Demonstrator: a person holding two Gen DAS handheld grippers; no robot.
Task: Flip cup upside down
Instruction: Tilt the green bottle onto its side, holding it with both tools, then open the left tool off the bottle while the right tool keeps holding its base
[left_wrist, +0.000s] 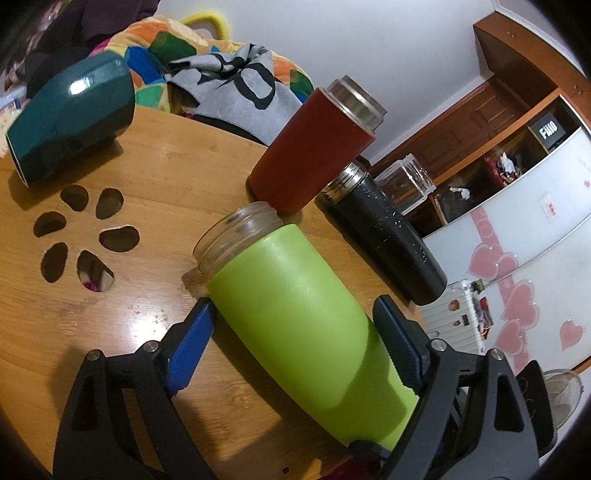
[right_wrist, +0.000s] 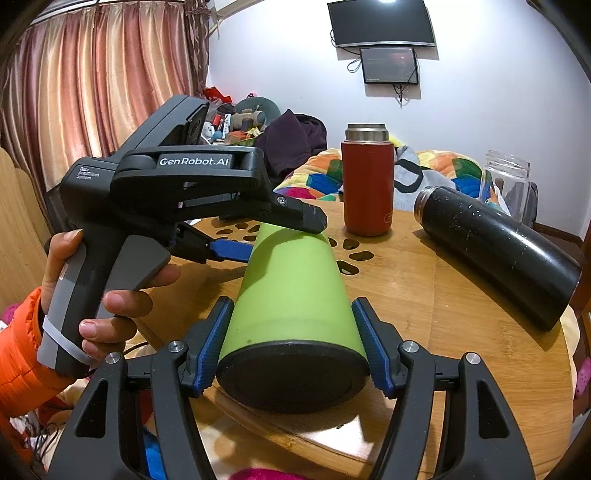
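A lime-green cup (left_wrist: 295, 314) with a clear glass threaded mouth (left_wrist: 236, 236) and a black base (right_wrist: 291, 376) lies on its side over the round wooden table (left_wrist: 155, 170). My left gripper (left_wrist: 291, 314) is shut on its body, blue pads on both sides. My right gripper (right_wrist: 291, 314) is shut on the same green cup (right_wrist: 291, 288) near its base end. The left gripper's black body (right_wrist: 177, 184) shows in the right wrist view, held by a hand, its finger over the cup's far end.
A red flask (left_wrist: 314, 147) stands upright behind the cup. A black flask (left_wrist: 384, 236) lies on its side to the right, a clear jar (left_wrist: 406, 181) beyond it. A dark green device (left_wrist: 70, 118) sits at the table's far left. Petal-shaped holes (left_wrist: 85, 236) pierce the tabletop.
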